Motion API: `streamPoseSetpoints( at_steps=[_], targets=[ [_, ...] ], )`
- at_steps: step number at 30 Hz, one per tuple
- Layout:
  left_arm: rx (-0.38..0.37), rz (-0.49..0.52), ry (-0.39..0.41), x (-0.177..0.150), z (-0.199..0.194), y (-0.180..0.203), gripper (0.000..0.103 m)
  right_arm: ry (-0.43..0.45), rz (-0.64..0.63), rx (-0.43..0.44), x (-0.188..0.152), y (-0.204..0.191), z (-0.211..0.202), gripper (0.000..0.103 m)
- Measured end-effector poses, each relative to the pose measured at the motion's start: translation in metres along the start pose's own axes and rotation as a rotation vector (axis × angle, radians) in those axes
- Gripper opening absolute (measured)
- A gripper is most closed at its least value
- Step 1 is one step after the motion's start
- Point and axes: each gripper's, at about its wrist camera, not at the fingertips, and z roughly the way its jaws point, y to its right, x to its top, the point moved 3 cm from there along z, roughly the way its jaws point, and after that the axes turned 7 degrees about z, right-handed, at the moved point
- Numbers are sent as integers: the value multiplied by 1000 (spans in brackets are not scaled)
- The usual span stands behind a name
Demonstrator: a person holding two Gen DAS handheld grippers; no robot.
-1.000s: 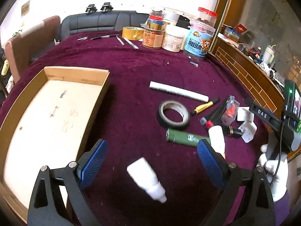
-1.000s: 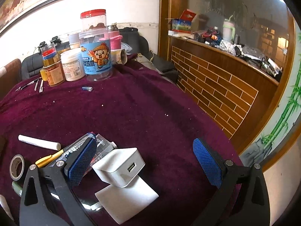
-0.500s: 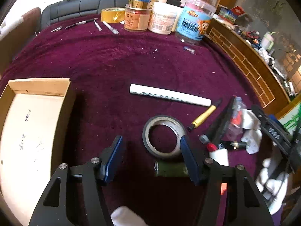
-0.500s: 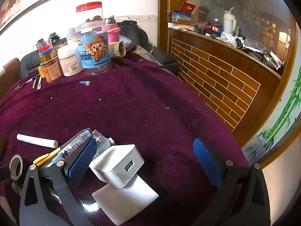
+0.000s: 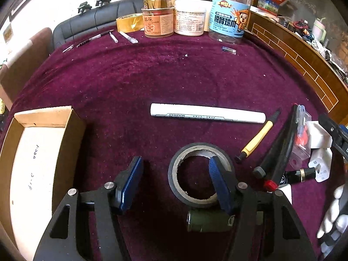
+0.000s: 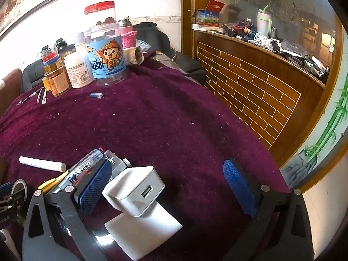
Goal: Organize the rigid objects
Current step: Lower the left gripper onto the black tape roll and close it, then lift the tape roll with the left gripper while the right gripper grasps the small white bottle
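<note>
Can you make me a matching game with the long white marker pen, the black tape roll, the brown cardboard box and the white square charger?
Things:
1. long white marker pen
2. black tape roll
3. brown cardboard box
4. white square charger

Places:
A. at the left edge of the left wrist view
B. lying flat beyond the tape roll
C. between the blue pads of the right hand-held gripper, not squeezed
D. one pad of the left hand-held gripper is inside its hole

Pairs: 1-B, 2-D, 3-A, 4-C
</note>
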Motion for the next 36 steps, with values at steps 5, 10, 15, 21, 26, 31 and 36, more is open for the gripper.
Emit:
streamPoseSetpoints(
  at_steps=[5, 10, 15, 21, 26, 31, 36],
  targets=[
    [-11, 2, -6, 5, 4, 0, 65, 21, -8, -5, 0, -1, -4, 102],
    [-2, -7, -8, 7, 6, 1, 65, 38, -11, -5, 1, -3, -7, 102],
    [-25, -25, -6, 13, 7, -1, 24, 44, -12, -7, 2, -3, -8, 102],
    [-64, 9, 8, 11, -5, 10, 8, 52, -25, -7, 2, -5, -8, 102],
    [-109, -36, 66, 4, -44, 1, 8, 48, -18, -6, 1, -4, -7, 102],
    [-135, -121, 153, -19, -106, -29, 8, 44, -11, -1, 1, -3, -6, 102],
    [-95, -206, 224, -55, -149, -66, 8, 40, 10, 5, 1, 2, -5, 102]
  ],
)
